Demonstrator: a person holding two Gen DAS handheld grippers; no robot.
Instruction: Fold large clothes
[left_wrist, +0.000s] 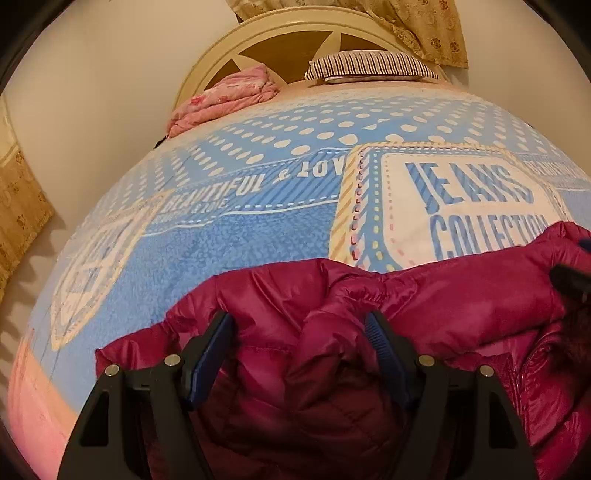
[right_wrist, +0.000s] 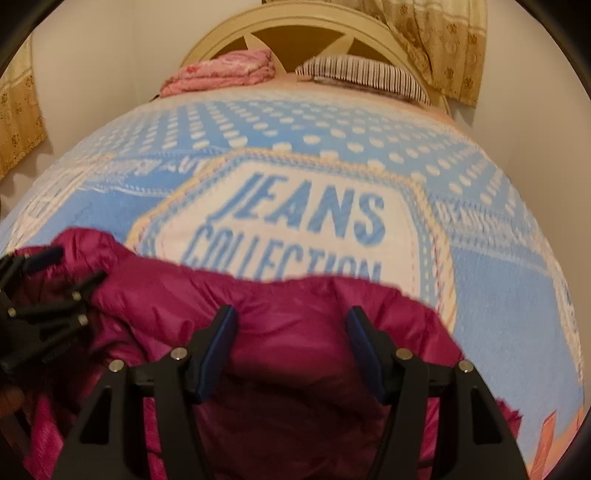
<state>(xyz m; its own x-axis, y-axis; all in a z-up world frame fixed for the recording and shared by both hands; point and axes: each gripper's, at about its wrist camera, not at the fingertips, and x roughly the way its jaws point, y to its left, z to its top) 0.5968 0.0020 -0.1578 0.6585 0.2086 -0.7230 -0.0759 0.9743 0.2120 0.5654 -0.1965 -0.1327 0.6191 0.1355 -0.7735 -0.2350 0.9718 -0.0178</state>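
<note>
Both the left gripper (left_wrist: 299, 325) and right gripper (right_wrist: 291, 319) hang with jaws apart over the magenta puffer jacket (left_wrist: 424, 295) beneath them, gripping nothing

A bed (left_wrist: 258, 240) is covered by a blue and white blanket (right_wrist: 480, 277) printed with dots and lettering. At the far end a cream arched headboard (left_wrist: 295, 27) is set against a plain pale wall (left_wrist: 110, 92). A folded pink quilt (left_wrist: 229, 96) and a striped pillow (left_wrist: 369, 64) are laid before it. Yellowish patterned curtains (right_wrist: 443, 37) are hung at far right and at left. Warm indoor light is cast throughout.
</note>
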